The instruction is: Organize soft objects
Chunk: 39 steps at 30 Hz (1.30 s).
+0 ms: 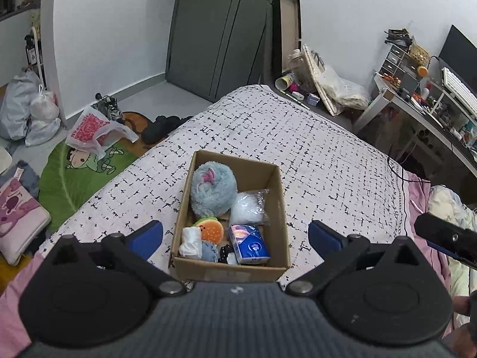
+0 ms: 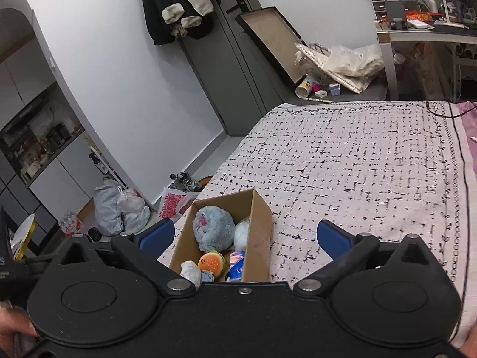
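Basically both claws are wide open with nothing between the blue pads: left claw (image 1: 235, 235) hangs above the near end of the cardboard box (image 1: 281, 208), right claw (image 2: 246, 238) sits off to the box's right side, over bare bedspread. No earlier frame, so only the current state goes down.

Soft objects are all inside the box: fluffy blue plush ball (image 1: 213, 189) at the far end, clear bag of white stuffing (image 1: 249, 208) just beside it, burger plush (image 1: 210, 229) in the middle, white rolled cloth (image 1: 190, 240) and blue tissue pack (image 1: 250, 244) at the near end. Nothing loose shows on the bedspread, so the sort looks done or nearly so.

Judgement on the step: this reads as clearing away from the box. To do it well, keep both claws above the rim so a finger doesn't snag the box wall or drag it across the cover. If tidying more, press the plush ball down gently; it sits high and could roll out.

Surface: bed (image 1: 328, 149) with a white bedspread in black dash pattern, soft, so the box may tip if leaned on. Room: grey door (image 1: 220, 29), cluttered desk (image 1: 417, 101) on the right, plastic bags (image 1: 29, 110) and a green cartoon rug (image 1: 74, 176) on the floor, dark coat (image 2: 179, 6) hung on the door.
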{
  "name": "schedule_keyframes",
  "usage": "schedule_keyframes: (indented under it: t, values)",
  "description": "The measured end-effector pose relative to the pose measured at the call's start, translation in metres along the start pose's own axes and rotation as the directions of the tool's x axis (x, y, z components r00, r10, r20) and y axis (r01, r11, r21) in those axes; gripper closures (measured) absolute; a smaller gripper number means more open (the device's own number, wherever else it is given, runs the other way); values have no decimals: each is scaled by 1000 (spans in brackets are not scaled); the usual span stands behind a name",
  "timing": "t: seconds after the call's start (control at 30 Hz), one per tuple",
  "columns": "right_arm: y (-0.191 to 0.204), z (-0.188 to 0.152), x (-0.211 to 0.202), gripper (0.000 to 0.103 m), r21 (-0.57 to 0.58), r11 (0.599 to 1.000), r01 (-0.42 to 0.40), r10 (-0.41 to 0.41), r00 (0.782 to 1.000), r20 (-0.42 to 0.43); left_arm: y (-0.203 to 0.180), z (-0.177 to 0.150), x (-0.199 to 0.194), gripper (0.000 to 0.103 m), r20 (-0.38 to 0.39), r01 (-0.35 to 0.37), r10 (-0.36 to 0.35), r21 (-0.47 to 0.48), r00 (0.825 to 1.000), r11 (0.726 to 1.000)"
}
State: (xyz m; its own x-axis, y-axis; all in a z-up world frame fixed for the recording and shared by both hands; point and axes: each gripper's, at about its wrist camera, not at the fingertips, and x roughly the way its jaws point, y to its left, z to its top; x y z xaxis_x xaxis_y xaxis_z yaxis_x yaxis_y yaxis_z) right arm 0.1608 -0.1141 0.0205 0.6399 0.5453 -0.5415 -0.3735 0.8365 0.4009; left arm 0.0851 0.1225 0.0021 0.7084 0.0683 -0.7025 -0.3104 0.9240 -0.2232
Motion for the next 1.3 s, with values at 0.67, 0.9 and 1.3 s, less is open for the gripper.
schedule_keyframes:
  t: [0.67, 0.9, 1.3]
  values:
    - [-22, -3, -55, 0, -19, 999, -28, 28, 1000, 3, -36, -18, -50, 0, 37, -26, 24, 65, 999, 998]
    - [-27, -5, -68, 0, -43, 999, -21, 22, 1000, 22, -44, -24, -58, 0, 43, -54, 50, 83, 998, 995]
    - [-47, -19, -71, 0, -37, 999, -33, 33, 999, -9, -63, -38, -58, 0, 52, -80, 74, 134, 996, 988]
